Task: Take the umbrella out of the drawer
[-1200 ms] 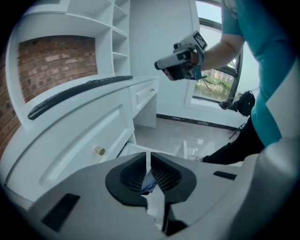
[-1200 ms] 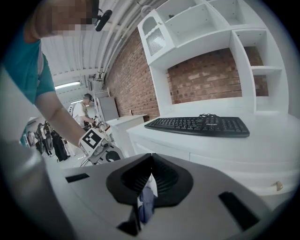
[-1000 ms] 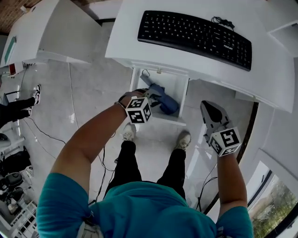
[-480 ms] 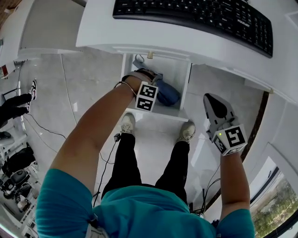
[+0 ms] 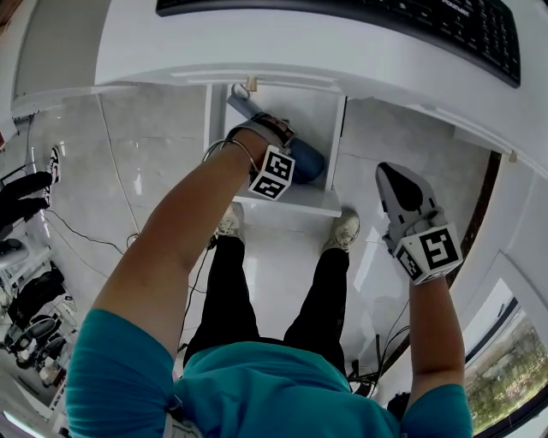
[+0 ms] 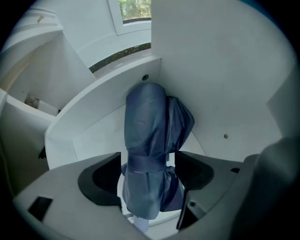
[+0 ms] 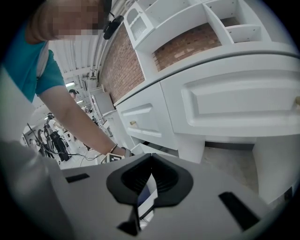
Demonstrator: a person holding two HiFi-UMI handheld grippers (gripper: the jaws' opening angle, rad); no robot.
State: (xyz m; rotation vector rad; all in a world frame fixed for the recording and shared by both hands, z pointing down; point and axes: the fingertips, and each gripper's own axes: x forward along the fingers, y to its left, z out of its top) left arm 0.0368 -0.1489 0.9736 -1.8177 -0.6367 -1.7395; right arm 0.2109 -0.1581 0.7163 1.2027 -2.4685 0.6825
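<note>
A folded blue umbrella point(image 5: 310, 162) lies in the open white drawer point(image 5: 295, 202) under the desk. In the left gripper view the umbrella point(image 6: 145, 136), bound by a strap, runs lengthwise between the two black pads. My left gripper point(image 5: 274, 147) points straight down into the drawer; its jaws are opening, and they straddle the umbrella at the strap with a small gap at the left pad. My right gripper point(image 5: 394, 184) hangs shut and empty to the right of the drawer, above the floor. In the right gripper view its jaws point(image 7: 151, 159) meet.
The white desk point(image 5: 257, 51) with a black keyboard point(image 5: 385, 13) overhangs the drawer's back. The drawer's side walls point(image 6: 93, 93) stand close around the umbrella. My feet point(image 5: 345, 229) stand just in front of the drawer. Cables point(image 5: 77, 235) trail over the floor at left.
My left hand has sunk into the drawer and rolled, so its gripper now sits over the umbrella. The right gripper has dropped a little beside the drawer.
</note>
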